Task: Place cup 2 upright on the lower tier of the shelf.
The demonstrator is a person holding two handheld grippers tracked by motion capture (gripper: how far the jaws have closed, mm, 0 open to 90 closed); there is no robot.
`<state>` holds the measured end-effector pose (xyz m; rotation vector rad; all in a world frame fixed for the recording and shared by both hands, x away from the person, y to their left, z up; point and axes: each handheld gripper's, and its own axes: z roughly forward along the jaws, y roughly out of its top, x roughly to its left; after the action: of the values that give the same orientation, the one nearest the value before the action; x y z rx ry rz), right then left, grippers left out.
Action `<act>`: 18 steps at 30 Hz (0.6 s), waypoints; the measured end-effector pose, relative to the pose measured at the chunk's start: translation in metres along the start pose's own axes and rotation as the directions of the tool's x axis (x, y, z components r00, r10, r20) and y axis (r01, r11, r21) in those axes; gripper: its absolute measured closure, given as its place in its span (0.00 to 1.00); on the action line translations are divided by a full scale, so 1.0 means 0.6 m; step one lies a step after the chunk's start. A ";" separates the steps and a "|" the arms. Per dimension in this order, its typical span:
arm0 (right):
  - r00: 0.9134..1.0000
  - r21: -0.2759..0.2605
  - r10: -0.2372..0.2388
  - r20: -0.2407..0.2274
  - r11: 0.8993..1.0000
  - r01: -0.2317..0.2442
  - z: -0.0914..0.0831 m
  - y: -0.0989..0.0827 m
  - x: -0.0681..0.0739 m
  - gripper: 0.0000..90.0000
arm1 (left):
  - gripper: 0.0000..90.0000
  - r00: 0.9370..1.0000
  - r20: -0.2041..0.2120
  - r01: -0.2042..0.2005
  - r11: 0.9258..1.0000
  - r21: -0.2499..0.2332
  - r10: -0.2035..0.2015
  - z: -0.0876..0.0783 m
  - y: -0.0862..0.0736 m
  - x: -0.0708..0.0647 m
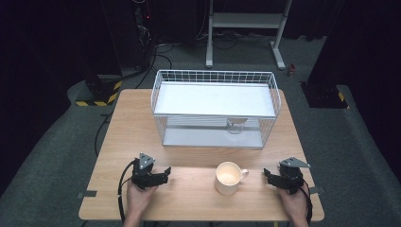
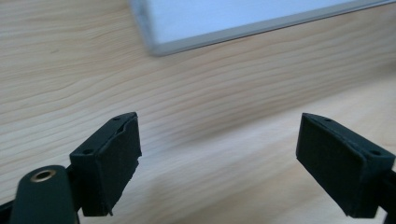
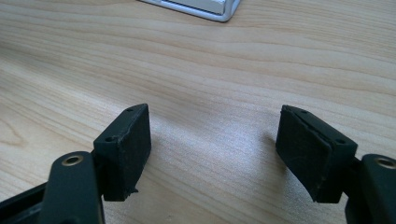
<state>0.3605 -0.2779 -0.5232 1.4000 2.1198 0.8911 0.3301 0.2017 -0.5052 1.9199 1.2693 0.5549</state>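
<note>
Both hands rest at the table's near edge, left gripper [image 1: 165, 174] and right gripper [image 1: 267, 177] open, holding nothing. The cup [image 1: 228, 178] stands between them, handle toward three o'clock; approach squarely, close gently.

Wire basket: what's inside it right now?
The wire basket holds a white shelf board across its upper level. Below it, near the front right, stands a clear glass. The board covers the rear of the lower level, so anything there is hidden.
</note>
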 end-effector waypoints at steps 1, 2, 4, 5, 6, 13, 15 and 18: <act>1.000 0.000 0.000 0.000 1.000 0.000 0.000 0.000 0.000 0.29 | 0.15 0.999 0.033 -0.014 1.000 -0.005 0.014 -0.001 -0.002 -0.016; 1.000 0.000 0.000 0.000 1.000 0.000 0.000 0.000 0.000 0.29 | 0.14 0.999 0.033 -0.014 1.000 -0.005 0.014 -0.001 -0.002 -0.016; 1.000 0.000 0.000 0.000 1.000 0.000 0.000 0.000 0.000 0.29 | 0.13 0.998 0.060 -0.031 1.000 -0.003 0.031 0.000 -0.003 -0.031; 1.000 0.000 0.000 0.000 1.000 0.000 0.000 0.000 0.000 0.29 | 0.13 0.995 0.085 -0.043 0.999 -0.008 0.043 0.001 -0.004 -0.044; 1.000 0.000 0.000 0.000 1.000 0.000 0.000 0.000 0.000 0.29 | 0.13 0.995 0.085 -0.043 0.999 -0.008 0.043 0.001 -0.004 -0.044; 1.000 -0.001 0.001 0.000 1.000 -0.001 0.000 0.000 0.000 0.29 | 0.10 0.985 0.158 -0.075 0.997 -0.007 0.075 0.009 -0.002 -0.084; 1.000 -0.001 0.000 0.000 1.000 0.000 0.000 0.000 0.000 0.29 | 0.09 0.983 0.165 -0.075 0.997 -0.009 0.076 0.010 -0.001 -0.089; 1.000 -0.001 0.002 0.000 1.000 -0.002 0.000 0.000 0.000 0.29 | 0.08 0.978 0.187 -0.096 0.995 -0.014 0.097 0.012 0.001 -0.104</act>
<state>0.3604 -0.2778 -0.5232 1.4018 2.1185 0.8927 0.3098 0.1423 -0.5065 1.9871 1.0585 0.4142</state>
